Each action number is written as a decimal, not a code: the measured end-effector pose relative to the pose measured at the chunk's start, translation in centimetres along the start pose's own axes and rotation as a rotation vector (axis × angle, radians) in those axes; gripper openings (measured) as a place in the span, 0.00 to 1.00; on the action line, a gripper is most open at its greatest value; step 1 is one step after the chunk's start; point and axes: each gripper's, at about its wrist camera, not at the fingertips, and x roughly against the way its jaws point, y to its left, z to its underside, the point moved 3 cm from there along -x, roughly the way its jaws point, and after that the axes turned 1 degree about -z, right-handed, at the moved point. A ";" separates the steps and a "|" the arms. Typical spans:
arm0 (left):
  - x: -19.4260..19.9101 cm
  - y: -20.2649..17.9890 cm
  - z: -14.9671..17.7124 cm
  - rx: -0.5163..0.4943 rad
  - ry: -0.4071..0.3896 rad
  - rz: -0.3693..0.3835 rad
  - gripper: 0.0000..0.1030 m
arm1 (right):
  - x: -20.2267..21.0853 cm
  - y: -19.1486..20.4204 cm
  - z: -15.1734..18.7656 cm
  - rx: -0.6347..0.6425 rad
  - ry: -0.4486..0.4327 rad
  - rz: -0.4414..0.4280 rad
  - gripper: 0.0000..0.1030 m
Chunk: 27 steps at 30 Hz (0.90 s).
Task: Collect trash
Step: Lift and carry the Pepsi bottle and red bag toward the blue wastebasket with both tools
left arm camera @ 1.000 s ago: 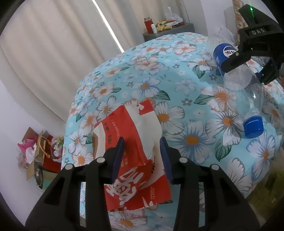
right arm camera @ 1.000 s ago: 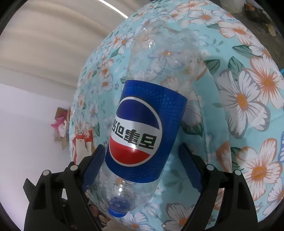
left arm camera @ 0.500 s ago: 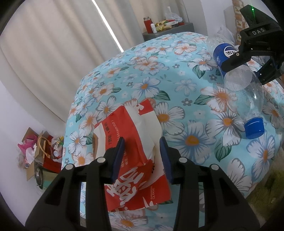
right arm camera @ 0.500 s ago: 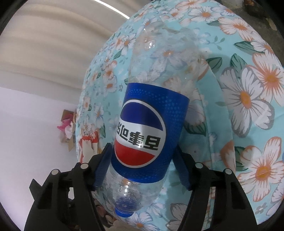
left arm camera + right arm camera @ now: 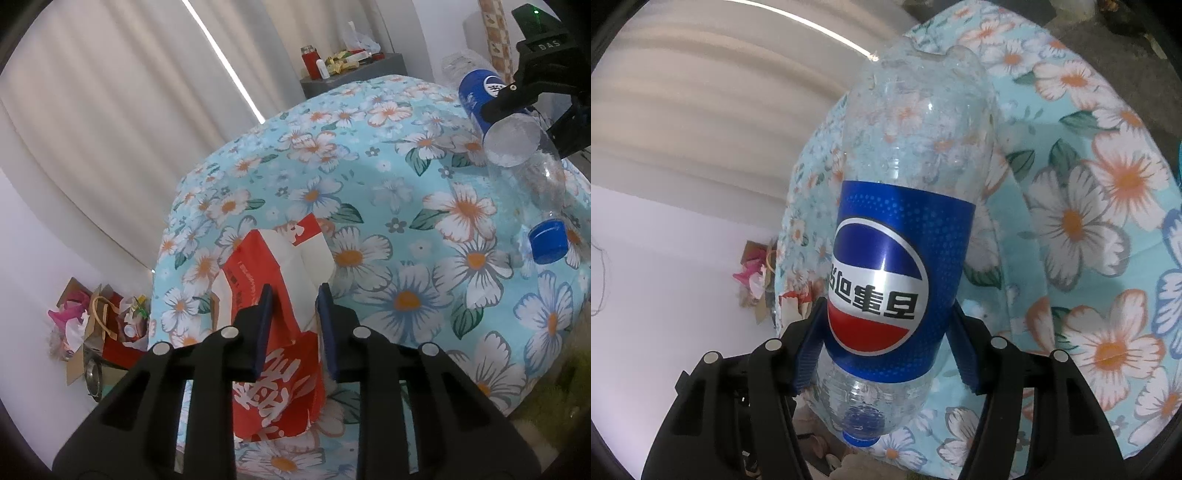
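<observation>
two pieces of trash are in play, one per hand. your right gripper [image 5: 886, 347] is clamped across the blue label of the empty plastic bottle [image 5: 908, 206], both pads pressed flat on its sides; the jaws closed in on it over the last second and now sit at a middling width set by the bottle's girth. the bottle points cap-end toward you, and from the left wrist view it looks lifted just clear of the floral tablecloth [image 5: 406, 206], with a second clear bottle [image 5: 535, 206] with a blue cap lying on the cloth beneath it.

your left gripper [image 5: 293, 325] straddles the raised fold of the red and white paper bag [image 5: 273, 373], which lies crumpled on the near edge of the cloth. those jaws have just been closing and stand fairly narrow, pads at or very near the paper; i cannot tell whether they truly pinch it yet.

so, by my reading, you are in the grasping step: bottle secured, bag half taken. next you will likely need to finish the squeeze on the bag, then raise both hands together. paper may slip or tear from a shallow bite, so take a deeper fold. the thin bottle wall may buckle, so keep it steady.
</observation>
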 end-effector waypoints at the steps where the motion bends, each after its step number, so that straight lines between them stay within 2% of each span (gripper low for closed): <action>1: 0.1 0.1 0.0 0.002 -0.003 -0.002 0.21 | 0.3 -0.1 0.0 -0.002 -0.004 -0.003 0.58; 8: 1.5 0.6 -1.0 -0.007 -0.044 -0.006 0.20 | 2.8 -1.0 0.0 -0.020 -0.038 -0.058 0.58; 11: 2.8 0.8 -2.2 -0.015 -0.097 0.002 0.20 | 4.0 -1.7 0.2 -0.048 -0.051 -0.114 0.58; 14: 4.5 0.8 -4.4 -0.001 -0.170 0.046 0.20 | 6.1 -2.8 0.8 -0.077 -0.094 -0.152 0.58; 17: 5.5 0.0 -7.4 0.012 -0.226 0.143 0.20 | 9.0 -4.4 1.5 -0.108 -0.165 -0.174 0.58; 20: 6.6 -2.1 -11.1 0.005 -0.278 0.272 0.20 | 13.2 -7.4 2.0 -0.163 -0.263 -0.176 0.58; 24: 7.9 -7.0 -16.3 -0.028 -0.323 0.452 0.20 | 20.6 -14.5 3.9 -0.292 -0.438 -0.123 0.58; 27: 8.2 -13.0 -20.7 -0.068 -0.312 0.625 0.20 | 24.4 -19.6 5.7 -0.396 -0.528 -0.085 0.58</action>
